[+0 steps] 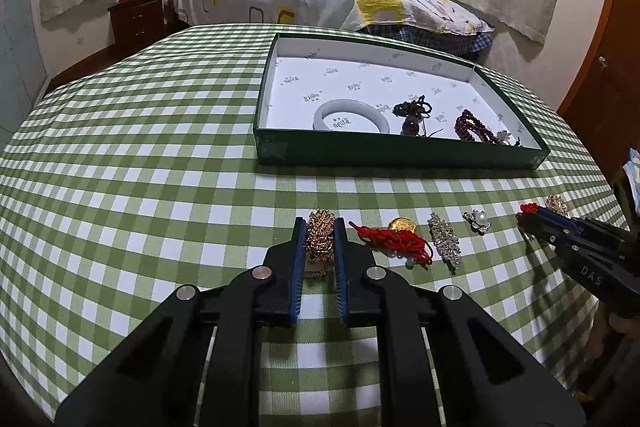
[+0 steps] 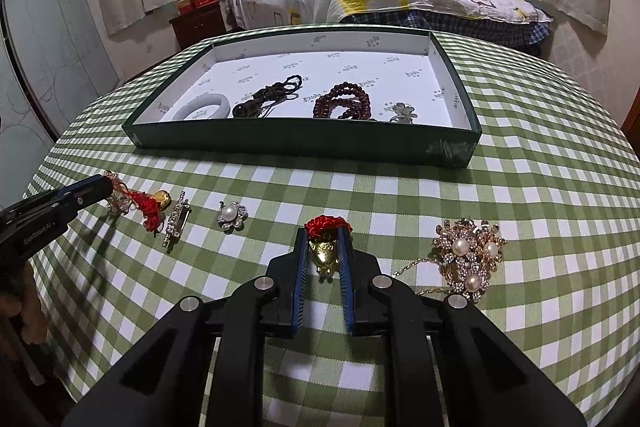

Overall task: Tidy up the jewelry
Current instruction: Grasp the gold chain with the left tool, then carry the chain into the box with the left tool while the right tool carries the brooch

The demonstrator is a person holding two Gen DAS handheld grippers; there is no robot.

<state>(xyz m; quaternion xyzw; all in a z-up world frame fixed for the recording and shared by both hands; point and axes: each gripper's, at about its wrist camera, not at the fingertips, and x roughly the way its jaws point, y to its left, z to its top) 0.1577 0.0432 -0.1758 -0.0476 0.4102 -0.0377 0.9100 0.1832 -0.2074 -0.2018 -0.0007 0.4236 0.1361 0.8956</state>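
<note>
A: Jewelry lies in two places: some in the green box point(image 2: 304, 143) at the far side of the tabletop point(image 1: 140, 131), the rest in a row nearer the tools.

B: What's in the box?

A: A pale bangle point(image 1: 351, 117), a dark knotted cord piece point(image 2: 268, 99), a string of dark red beads point(image 2: 344, 103) and a small silver flower piece point(image 2: 402, 113), all along its near wall.

B: And the left tool point(image 1: 320, 227)?

A: Its blue pads are pressed against a gold chain bundle point(image 1: 320, 239) resting on the cloth. Just beside it lie a red knotted charm with a gold piece point(image 1: 394, 239), a rhinestone bar brooch point(image 1: 444, 241) and a pearl flower brooch point(image 1: 478, 221).

B: The right tool point(image 2: 326, 235)?

A: Pinching a gold charm with a red knot point(image 2: 326, 245). A large gold brooch with three pearls point(image 2: 468, 253) sits near it on the right.
</note>
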